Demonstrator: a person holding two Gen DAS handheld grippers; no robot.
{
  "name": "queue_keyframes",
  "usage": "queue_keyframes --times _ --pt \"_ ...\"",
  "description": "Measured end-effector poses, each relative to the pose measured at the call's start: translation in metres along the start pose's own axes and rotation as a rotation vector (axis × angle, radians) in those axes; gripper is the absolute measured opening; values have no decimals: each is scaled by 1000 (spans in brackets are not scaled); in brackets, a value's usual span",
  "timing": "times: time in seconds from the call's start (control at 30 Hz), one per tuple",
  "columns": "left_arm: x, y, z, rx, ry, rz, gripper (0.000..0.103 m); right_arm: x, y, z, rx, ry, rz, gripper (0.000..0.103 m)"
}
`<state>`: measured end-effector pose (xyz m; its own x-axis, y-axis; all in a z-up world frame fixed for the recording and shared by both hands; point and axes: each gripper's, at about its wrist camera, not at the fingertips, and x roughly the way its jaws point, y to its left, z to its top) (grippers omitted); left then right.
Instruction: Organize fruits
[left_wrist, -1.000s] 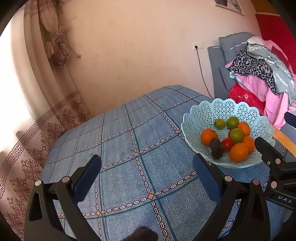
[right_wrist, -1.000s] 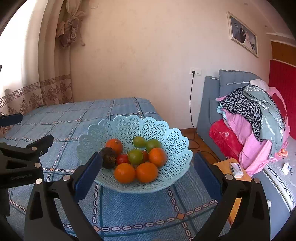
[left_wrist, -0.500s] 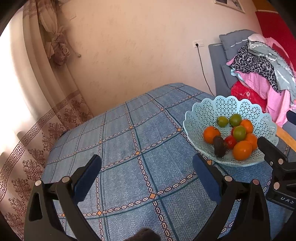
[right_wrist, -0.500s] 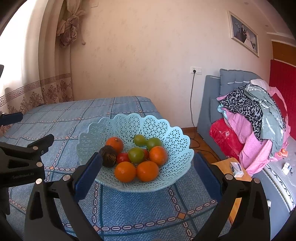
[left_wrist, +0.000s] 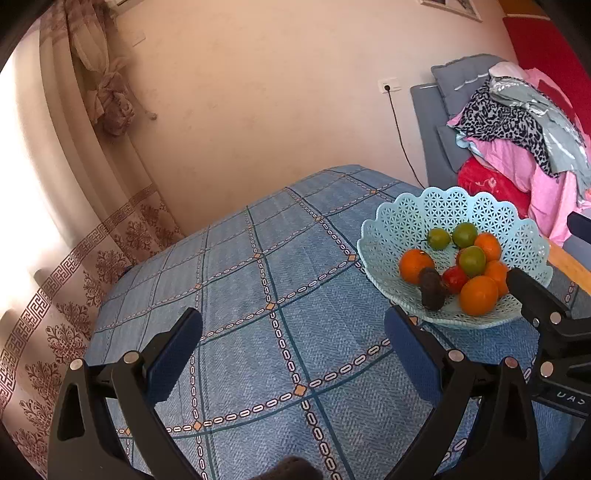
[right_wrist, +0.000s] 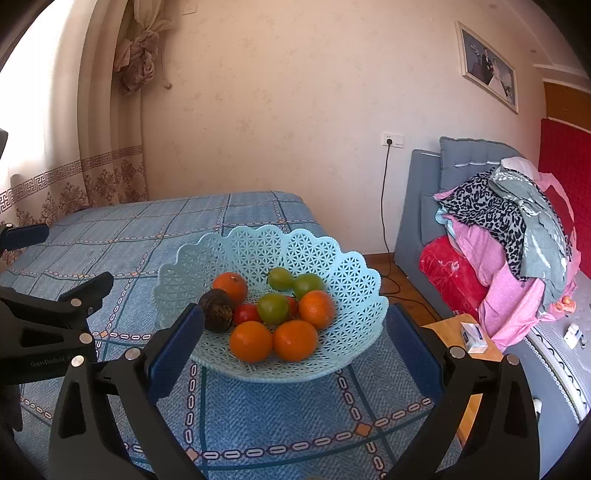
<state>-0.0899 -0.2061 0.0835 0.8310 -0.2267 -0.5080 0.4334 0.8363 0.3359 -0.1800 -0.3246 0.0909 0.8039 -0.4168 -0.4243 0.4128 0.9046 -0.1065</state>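
A pale blue lattice basket (right_wrist: 332, 266) stands on the blue checked tablecloth (right_wrist: 258, 406) and holds several oranges (right_wrist: 251, 341), green fruits (right_wrist: 272, 308), a red fruit (right_wrist: 246, 314) and a dark brown fruit (right_wrist: 217, 309). My right gripper (right_wrist: 293, 345) is open and empty, its fingers to either side of the basket's near rim. My left gripper (left_wrist: 293, 349) is open and empty over bare cloth, left of the basket (left_wrist: 406, 221). The oranges also show in the left wrist view (left_wrist: 478, 295).
The table's right edge lies just past the basket. Beyond it are a wooden stool (right_wrist: 454, 328) with a small box (right_wrist: 474, 338), a grey sofa piled with clothes (right_wrist: 509, 214), and a wall socket with a cord (right_wrist: 386, 177). A curtain (left_wrist: 74, 258) hangs left.
Both grippers have drifted slightly; the basket sits a little lower and farther right in the left wrist view. Both stay open and empty. The fruits have not moved.
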Motion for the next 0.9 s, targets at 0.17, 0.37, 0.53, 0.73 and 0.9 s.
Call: queue_keyframes --times 0.17,0.37,0.53,0.73,0.9 --pt "0 -2 0 7 -1 1 98 1 1 0 -3 3 4 100" --pt "-2 -7 -1 30 -12 7 98 2 1 -1 -5 5 7 100" --pt "-3 -10 -1 40 -21 13 98 3 1 -2 -3 7 7 100" --pt "-5 -10 -1 43 -25 20 98 5 0 -3 -2 10 8 100" --pt "-3 -9 -1 32 -13 24 98 6 0 -4 -6 15 8 100"
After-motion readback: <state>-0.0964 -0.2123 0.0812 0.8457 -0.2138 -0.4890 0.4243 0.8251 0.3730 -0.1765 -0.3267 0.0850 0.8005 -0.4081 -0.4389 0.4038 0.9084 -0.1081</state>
